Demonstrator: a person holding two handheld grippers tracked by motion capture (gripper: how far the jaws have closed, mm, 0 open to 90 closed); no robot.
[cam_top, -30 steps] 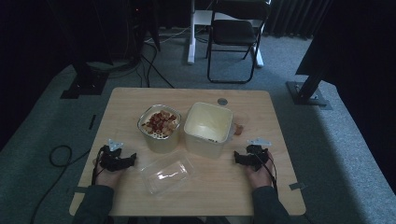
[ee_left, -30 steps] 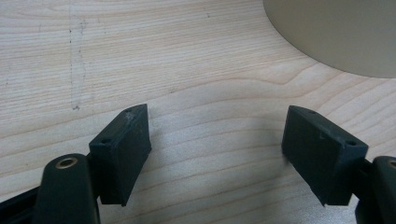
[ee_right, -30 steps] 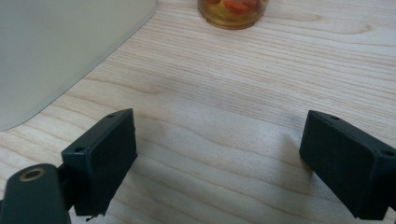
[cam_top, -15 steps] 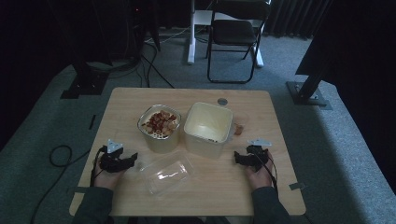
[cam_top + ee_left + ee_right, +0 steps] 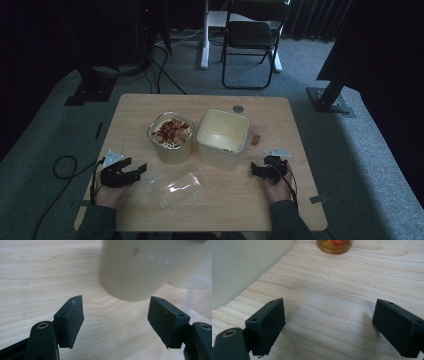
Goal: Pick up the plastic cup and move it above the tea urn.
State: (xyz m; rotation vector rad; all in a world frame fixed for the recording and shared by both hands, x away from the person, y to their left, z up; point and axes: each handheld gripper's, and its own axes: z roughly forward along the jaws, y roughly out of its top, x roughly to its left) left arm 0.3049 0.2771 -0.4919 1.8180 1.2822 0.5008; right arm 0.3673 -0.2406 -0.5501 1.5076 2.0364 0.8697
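Note:
Near the table's front left, my left gripper [image 5: 138, 169] is open with nothing in it and points right toward a clear plastic lid [image 5: 177, 185] lying flat on the wood. In the left gripper view its jaws [image 5: 115, 312] stand wide apart before a cream container wall [image 5: 132, 267]. A tub filled with reddish-brown food pieces [image 5: 170, 132] stands mid-table, and an empty cream square tub [image 5: 223, 136] is to its right. My right gripper [image 5: 255, 170] is open and empty at the front right. It points left, and the empty tub's wall [image 5: 242, 265] is on its left.
A small glass jar with orange-red contents [image 5: 334, 244] sits on the table past the right gripper, beside the empty tub [image 5: 256, 138]. A round grey disc [image 5: 238, 108] lies near the table's far edge. A folding chair [image 5: 252, 35] stands beyond the table.
The left gripper has turned slightly in the hand. The tubs, the lid and the right gripper stay where they were.

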